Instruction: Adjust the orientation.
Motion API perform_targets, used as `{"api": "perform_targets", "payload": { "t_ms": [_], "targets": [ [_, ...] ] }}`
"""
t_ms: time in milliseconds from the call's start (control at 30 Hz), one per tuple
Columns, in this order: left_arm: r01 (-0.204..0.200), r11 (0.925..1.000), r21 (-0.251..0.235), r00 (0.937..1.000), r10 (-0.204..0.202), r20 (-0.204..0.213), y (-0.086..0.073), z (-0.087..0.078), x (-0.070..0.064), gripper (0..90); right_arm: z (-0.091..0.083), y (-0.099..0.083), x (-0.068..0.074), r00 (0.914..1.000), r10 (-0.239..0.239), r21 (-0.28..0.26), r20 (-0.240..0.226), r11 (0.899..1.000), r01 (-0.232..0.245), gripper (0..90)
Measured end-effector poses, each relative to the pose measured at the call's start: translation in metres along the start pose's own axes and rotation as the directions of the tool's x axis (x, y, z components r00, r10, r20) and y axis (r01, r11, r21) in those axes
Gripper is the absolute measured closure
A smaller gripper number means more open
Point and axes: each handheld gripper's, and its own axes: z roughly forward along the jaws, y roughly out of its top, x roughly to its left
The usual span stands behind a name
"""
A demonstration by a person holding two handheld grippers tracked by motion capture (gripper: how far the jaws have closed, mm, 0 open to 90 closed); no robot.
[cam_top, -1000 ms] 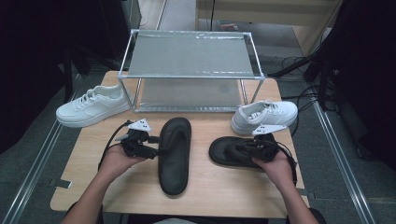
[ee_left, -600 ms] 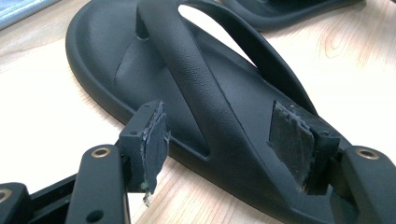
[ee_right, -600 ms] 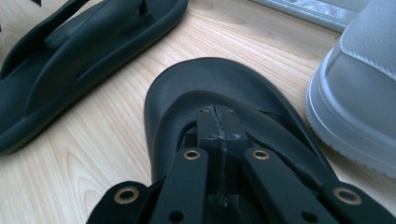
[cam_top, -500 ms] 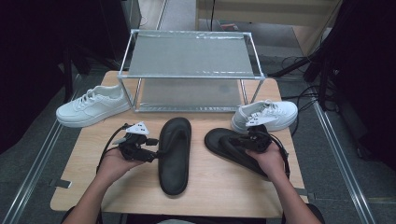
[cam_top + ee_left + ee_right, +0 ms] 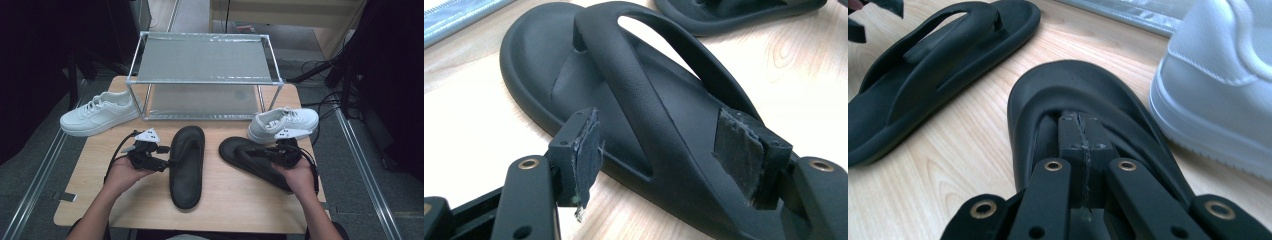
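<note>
Two black flip-flops lie on the wooden table. The left flip-flop (image 5: 187, 167) points away from me. My left gripper (image 5: 162, 164) is at its left edge, open. In the left gripper view the gripper (image 5: 659, 147) has a pad on each side of the sandal's (image 5: 634, 95) thick strap, without touching it. The right flip-flop (image 5: 250, 159) lies at a slant, toe toward the middle. My right gripper (image 5: 256, 151) is over it. In the right gripper view this gripper (image 5: 1080, 120) is shut, pads pressed together, in the V of the sandal's (image 5: 1073, 85) straps near the toe post.
A metal two-level rack (image 5: 202, 75) stands at the back of the table. A white sneaker (image 5: 100, 114) sits at the left, partly over the table edge. Another white sneaker (image 5: 282, 122) sits just behind my right gripper. Bare wood (image 5: 235, 200) shows along the front.
The right flip-flop has swung round with my right gripper and now lies flatter, its toe nearer the middle. My left gripper and the left flip-flop have hardly moved.
</note>
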Motion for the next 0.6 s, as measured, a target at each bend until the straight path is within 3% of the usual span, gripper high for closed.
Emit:
{"api": "perform_targets", "payload": {
  "t_ms": [233, 600],
  "targets": [
    [0.003, 1.0000, -0.008, 1.0000, -0.003, 0.007, 0.006, 0.004, 0.004, 35.4, -0.010, -0.012, 0.003, 0.9998, 0.009, 0.012, 0.016, 1.000, -0.009, 90.0],
    [0.000, 1.0000, 0.002, 0.9999, 0.000, 0.013, 0.013, 0.011, 0.008, 35.3, -0.008, -0.021, 0.012, 0.9999, -0.008, 0.066, 0.010, 0.998, 0.007, 90.0]
  ]
}}
